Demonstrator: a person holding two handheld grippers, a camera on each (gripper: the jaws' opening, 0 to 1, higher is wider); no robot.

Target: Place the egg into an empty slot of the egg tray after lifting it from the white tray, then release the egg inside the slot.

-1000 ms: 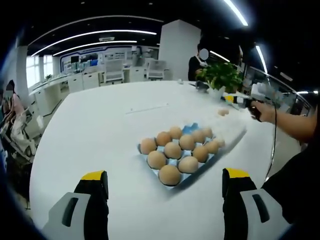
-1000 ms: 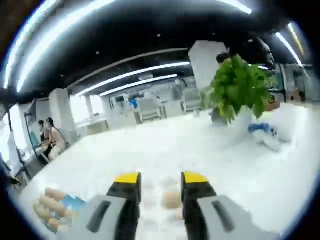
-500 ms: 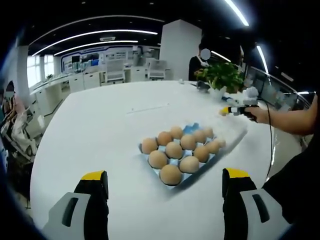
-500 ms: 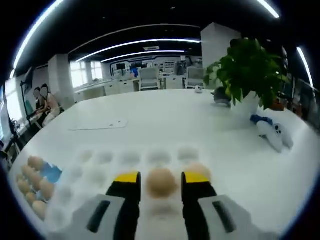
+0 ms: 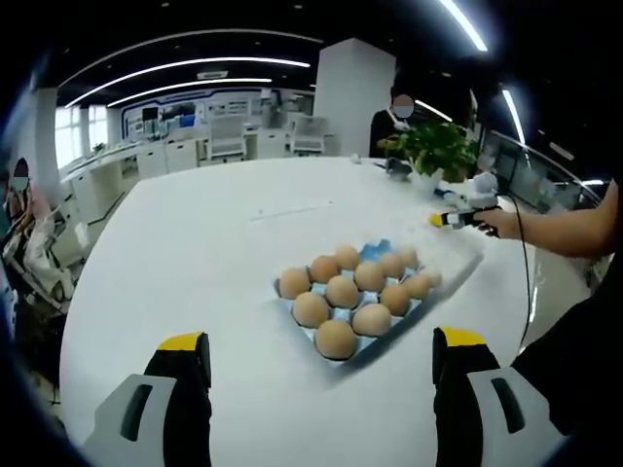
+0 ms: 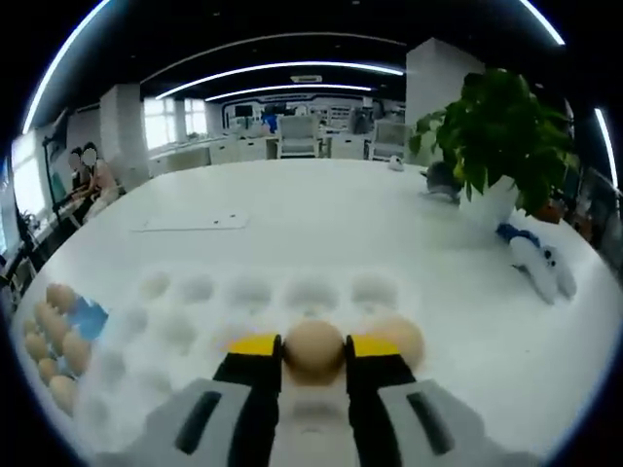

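We've got the smooth tan egg [image 6: 313, 350] pinched btwn the right gripper [image 6: 313, 352] jaws, lifted above the white moulded tray [image 6: 195, 311]. Still to do: carry to the blue egg tray [image 5: 375, 251], find a free slot, release. Left gripper [image 5: 321, 375] wide open, holding nothing.

In the right gripper view, the right tongs [image 6: 312, 350] stand with their yellow-tipped jaws drawn close together, clamped on an egg [image 6: 312, 352] between the tips. In the left gripper view, the left tongs [image 5: 321, 348] hang with jaws spread wide and nothing between them; the person's right forearm [image 5: 569, 233] reaches in from the right, hand [image 5: 503, 222] gripping the right tongs' handle.
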